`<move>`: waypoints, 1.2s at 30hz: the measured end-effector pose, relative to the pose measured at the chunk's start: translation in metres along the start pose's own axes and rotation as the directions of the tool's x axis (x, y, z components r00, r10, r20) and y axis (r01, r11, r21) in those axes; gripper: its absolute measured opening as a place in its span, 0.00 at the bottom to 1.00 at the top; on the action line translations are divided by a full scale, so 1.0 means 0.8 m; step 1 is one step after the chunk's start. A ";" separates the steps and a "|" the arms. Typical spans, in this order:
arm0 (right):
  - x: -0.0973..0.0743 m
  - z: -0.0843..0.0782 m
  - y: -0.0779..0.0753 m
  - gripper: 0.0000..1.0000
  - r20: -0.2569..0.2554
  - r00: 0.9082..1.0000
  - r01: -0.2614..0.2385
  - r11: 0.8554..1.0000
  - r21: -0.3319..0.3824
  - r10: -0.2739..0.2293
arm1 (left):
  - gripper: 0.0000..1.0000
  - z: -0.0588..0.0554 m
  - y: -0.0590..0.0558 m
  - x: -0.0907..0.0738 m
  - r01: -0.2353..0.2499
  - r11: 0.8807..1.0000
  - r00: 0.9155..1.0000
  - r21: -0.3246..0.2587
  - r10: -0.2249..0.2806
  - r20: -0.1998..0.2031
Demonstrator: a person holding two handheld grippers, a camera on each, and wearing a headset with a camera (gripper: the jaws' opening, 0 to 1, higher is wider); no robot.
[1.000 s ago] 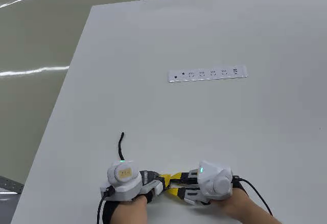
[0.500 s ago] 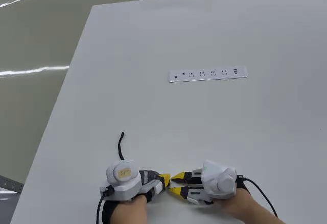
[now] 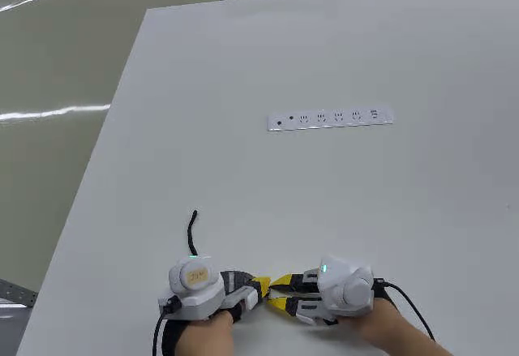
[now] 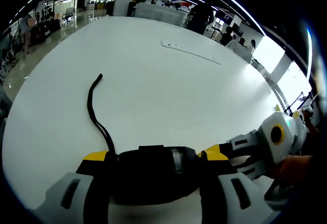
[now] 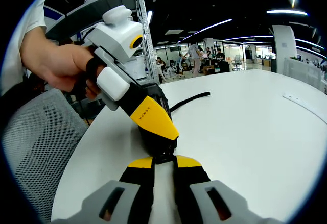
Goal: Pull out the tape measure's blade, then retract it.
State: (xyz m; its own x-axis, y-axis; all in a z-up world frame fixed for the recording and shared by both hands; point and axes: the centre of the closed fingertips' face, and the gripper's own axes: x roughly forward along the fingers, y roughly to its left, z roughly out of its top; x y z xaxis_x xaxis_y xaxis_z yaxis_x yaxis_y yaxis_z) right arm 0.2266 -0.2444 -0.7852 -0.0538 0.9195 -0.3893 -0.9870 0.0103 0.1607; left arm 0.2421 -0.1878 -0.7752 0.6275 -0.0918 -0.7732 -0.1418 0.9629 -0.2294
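Near the front edge of the white table [image 3: 243, 88], a black strap [image 3: 192, 228] trails away from the tape measure [image 4: 148, 180]. The left gripper [image 4: 156, 157] clamps its black case, which lies left to right, mouth facing the right gripper [image 5: 164, 162]. That gripper's jaws stand nearly together; I cannot tell whether they pinch the blade.

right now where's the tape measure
The tape measure is clamped in the left gripper at the table's near edge, bottom centre of the head view, with the right gripper's tips closed at its front.
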 end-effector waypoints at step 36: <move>0.005 0.004 -0.001 0.14 -0.009 1.000 0.013 1.000 0.000 -0.013 | 0.70 0.001 0.001 0.000 0.011 1.000 1.000 -0.012 -0.011 0.014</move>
State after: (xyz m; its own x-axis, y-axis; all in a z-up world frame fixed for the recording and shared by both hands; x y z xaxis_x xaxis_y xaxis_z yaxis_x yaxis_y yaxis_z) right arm 0.2276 -0.2398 -0.7843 -0.0418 0.9157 -0.3996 -0.9876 0.0226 0.1551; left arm 0.2428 -0.1872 -0.7749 0.6398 -0.0985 -0.7622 -0.1444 0.9587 -0.2451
